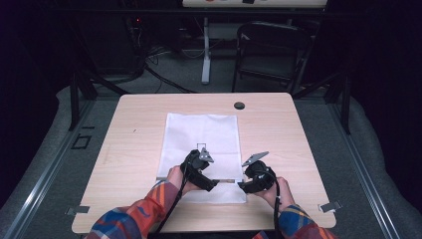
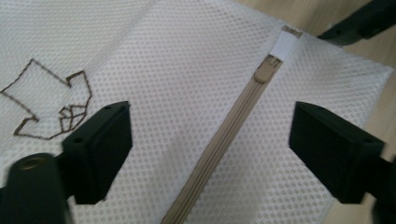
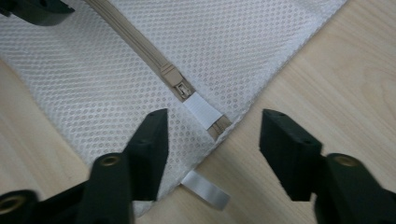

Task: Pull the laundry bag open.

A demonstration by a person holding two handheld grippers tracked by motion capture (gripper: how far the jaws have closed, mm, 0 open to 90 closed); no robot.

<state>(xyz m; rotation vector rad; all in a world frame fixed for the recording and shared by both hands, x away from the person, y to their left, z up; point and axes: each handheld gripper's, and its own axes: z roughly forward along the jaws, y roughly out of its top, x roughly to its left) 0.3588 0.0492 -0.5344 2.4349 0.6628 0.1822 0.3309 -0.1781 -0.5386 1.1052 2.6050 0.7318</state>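
Two hand-held tools work at the near end of a white mesh bag that lies flat on the wooden counter, roughly at its centre in the high view.

Left side: the left tool is held in the person's left hand, low over the bag's near edge and pointing toward the right tool. In the left gripper view its jaws stand wide apart with nothing between the pads; the mesh lies beneath them. A brown outline drawing is stitched on the mesh to the left of the left-hand jaw. The beige zipper runs diagonally between the two jaws, and its slider sits near the far end, just short of a white fabric tab.

Right side: the right tool is held in the right hand at the bag's near right corner, its tip just beside the left tool's tip. In the right gripper view its jaws are apart, with no contact on either pad. The bag's corner lies between them, carrying the zipper end and slider. A white ribbon tag projects from the bag's edge onto the bare counter between the jaws.
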